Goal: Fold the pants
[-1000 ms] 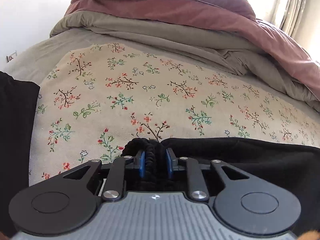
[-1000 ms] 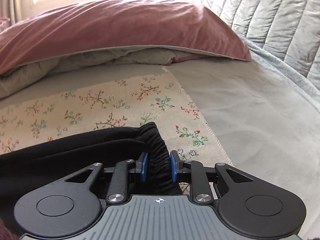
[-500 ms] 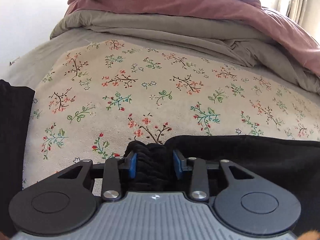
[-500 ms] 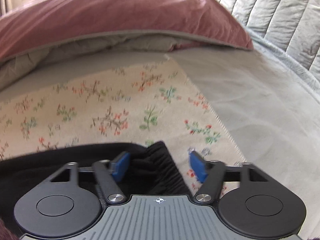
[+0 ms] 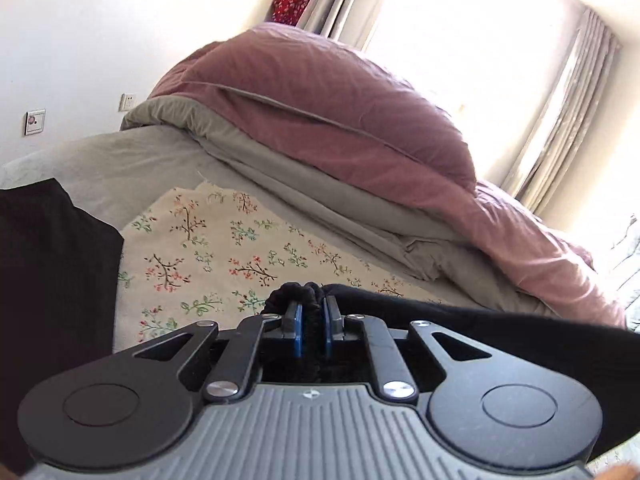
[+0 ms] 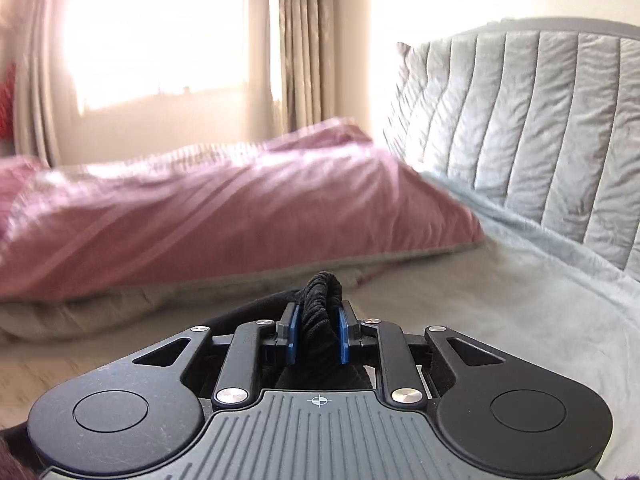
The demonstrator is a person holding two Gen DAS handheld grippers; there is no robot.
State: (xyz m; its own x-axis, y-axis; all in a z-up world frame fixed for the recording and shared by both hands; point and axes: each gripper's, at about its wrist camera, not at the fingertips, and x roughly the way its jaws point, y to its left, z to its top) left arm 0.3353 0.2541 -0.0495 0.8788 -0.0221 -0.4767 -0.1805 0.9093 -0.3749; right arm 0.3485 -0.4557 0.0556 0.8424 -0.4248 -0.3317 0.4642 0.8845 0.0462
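The black pants (image 5: 448, 320) hang by their gathered elastic waistband between my two grippers, above a floral cloth (image 5: 224, 256) spread on the bed. My left gripper (image 5: 313, 312) is shut tight on one bunched end of the waistband, whose ribbed edge pokes out past the blue pads. More black fabric (image 5: 52, 288) fills the left edge of that view. In the right wrist view the right gripper (image 6: 318, 316) has its jaws closing on the other end of the waistband (image 6: 323, 286), and the pads press on the cloth. The pant legs are hidden below both grippers.
A pink and grey duvet (image 5: 340, 128) is heaped across the far side of the bed. A quilted grey headboard (image 6: 520, 132) rises at the right, with grey sheet (image 6: 512, 320) below it. Behind are a bright window with curtains (image 6: 304, 40) and a white wall (image 5: 80, 40).
Both grippers have lifted with the waistband and now look higher, toward the window. The right jaws spread wide half a second ago and have closed on the waistband again. The left jaws have narrowed.
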